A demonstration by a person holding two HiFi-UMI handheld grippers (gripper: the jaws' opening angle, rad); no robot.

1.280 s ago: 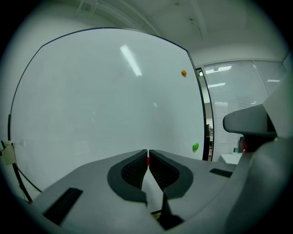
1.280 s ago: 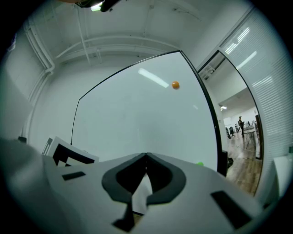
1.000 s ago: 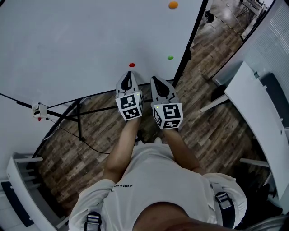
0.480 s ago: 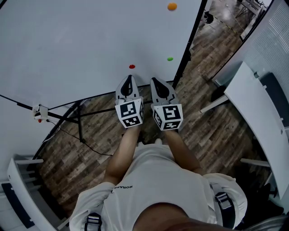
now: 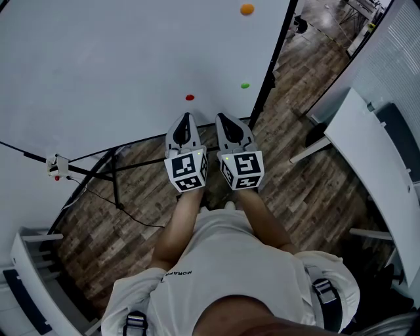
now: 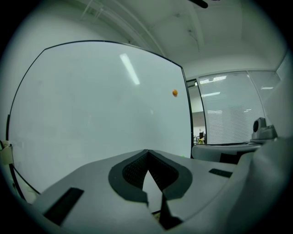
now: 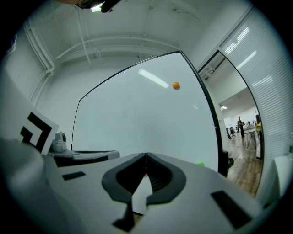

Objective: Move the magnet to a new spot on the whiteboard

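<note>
The whiteboard (image 5: 118, 59) fills the upper left of the head view. Three small round magnets cling to it: a red magnet (image 5: 189, 97) low down, a green magnet (image 5: 245, 84) to its right, and an orange magnet (image 5: 247, 9) higher up. My left gripper (image 5: 185, 118) is shut and empty, its tip a short way below the red magnet and clear of it. Beside it my right gripper (image 5: 220, 118) is shut too, holding nothing. From the left gripper view (image 6: 147, 151) the orange magnet (image 6: 174, 93) shows; the right gripper view (image 7: 146, 156) shows the orange magnet (image 7: 176, 85) and green magnet (image 7: 201, 163).
The board's black edge post (image 5: 272, 59) and stand legs (image 5: 115, 174) rise from a wooden floor (image 5: 295, 177). A white table (image 5: 374, 170) stands at the right, a white chair (image 5: 26, 275) at lower left. A small holder (image 5: 58, 163) hangs at the board's lower edge.
Both grippers have drawn back slightly from the board, the left tip now farther below the red magnet. The magnets stay where they were.
</note>
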